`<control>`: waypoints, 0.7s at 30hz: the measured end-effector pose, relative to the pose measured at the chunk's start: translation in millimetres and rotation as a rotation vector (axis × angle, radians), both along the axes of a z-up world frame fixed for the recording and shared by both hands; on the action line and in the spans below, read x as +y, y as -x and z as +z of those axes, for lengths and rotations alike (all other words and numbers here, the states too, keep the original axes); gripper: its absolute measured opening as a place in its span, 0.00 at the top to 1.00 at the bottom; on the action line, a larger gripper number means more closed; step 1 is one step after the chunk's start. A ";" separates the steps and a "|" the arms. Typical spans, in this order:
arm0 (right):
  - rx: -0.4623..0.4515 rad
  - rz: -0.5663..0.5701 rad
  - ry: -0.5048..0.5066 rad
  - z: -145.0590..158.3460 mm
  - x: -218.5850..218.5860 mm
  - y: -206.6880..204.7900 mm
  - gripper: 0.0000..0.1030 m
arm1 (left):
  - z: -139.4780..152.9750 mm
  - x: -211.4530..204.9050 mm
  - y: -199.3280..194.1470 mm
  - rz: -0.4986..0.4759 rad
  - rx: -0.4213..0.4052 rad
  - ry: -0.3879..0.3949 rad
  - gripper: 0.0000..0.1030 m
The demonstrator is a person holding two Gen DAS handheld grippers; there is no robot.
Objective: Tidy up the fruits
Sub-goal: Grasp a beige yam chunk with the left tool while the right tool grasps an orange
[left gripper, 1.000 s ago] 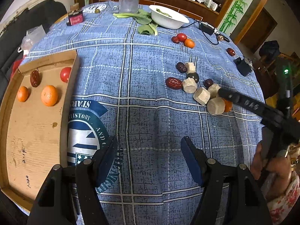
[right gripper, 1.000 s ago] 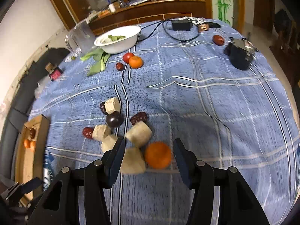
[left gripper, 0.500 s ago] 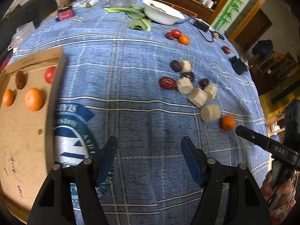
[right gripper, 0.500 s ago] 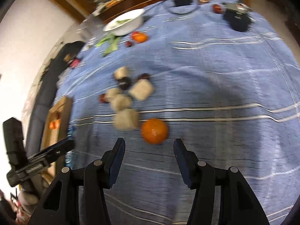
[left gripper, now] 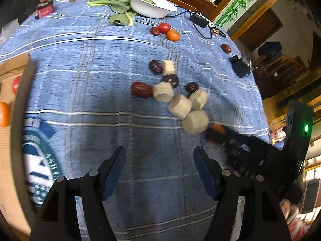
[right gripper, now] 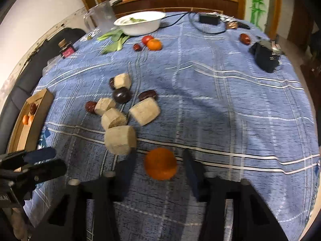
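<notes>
My right gripper (right gripper: 158,170) is open, its jaws on either side of a small orange (right gripper: 160,163) that lies on the blue checked cloth. In the left wrist view the same orange (left gripper: 217,128) shows partly behind the right gripper (left gripper: 215,134). My left gripper (left gripper: 159,160) is open and empty above bare cloth. Red dates (left gripper: 141,89), a dark plum (right gripper: 121,94) and several beige chunks (right gripper: 120,139) cluster mid-table. A cardboard tray (right gripper: 30,120) at the left holds oranges, a date and a tomato (left gripper: 16,84).
A white bowl (right gripper: 140,22) with greens, a glass jug (right gripper: 101,17), a tomato, date and orange (right gripper: 154,44) stand at the far side. A black adapter (right gripper: 265,57), a charger with cable (right gripper: 208,19) and a lone date (right gripper: 245,38) are at the right.
My right gripper has moved forward so that the orange now lies between its jaws. My left gripper has shifted right, so the tray has slid to the view's left edge.
</notes>
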State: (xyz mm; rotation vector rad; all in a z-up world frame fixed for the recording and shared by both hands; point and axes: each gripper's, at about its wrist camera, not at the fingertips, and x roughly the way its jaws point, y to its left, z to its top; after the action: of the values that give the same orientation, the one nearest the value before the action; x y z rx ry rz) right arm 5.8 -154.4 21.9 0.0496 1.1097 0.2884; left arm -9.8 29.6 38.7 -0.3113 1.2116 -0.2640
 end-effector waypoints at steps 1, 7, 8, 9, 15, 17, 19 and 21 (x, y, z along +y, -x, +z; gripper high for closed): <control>-0.002 -0.001 -0.012 0.1 -2.4 2.1 0.65 | -1.5 -5.1 -4.6 0.001 0.004 0.014 0.33; 0.032 -0.064 -0.072 1.1 -35.4 22.3 0.66 | -5.4 -39.5 -22.6 -0.032 -0.019 0.010 0.33; 0.037 -0.073 -0.078 1.1 -38.3 24.3 0.66 | -7.3 -47.9 -25.5 -0.043 -0.022 0.003 0.34; 0.040 -0.083 -0.085 1.3 -43.0 27.6 0.66 | -9.4 -54.8 -28.3 -0.051 -0.024 -0.007 0.34; 0.031 -0.078 -0.073 5.0 -46.4 39.4 0.65 | -24.2 -76.1 -37.5 -0.061 -0.020 -0.092 0.60; 0.031 -0.075 -0.074 5.0 -44.9 41.0 0.65 | -24.2 -76.5 -34.1 -0.068 -0.028 -0.110 0.67; 0.029 -0.075 -0.078 5.3 -44.6 43.1 0.65 | -21.9 -73.6 -29.2 -0.069 -0.029 -0.116 0.67; 0.030 -0.075 -0.085 5.2 -43.8 44.9 0.65 | -17.8 -67.7 -22.1 -0.064 -0.037 -0.120 0.67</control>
State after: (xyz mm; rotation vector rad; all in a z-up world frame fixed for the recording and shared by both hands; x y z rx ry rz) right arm -39.1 -198.2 27.1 0.1714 1.1224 0.2686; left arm 12.2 -38.1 20.9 -0.1628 1.1967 -0.2496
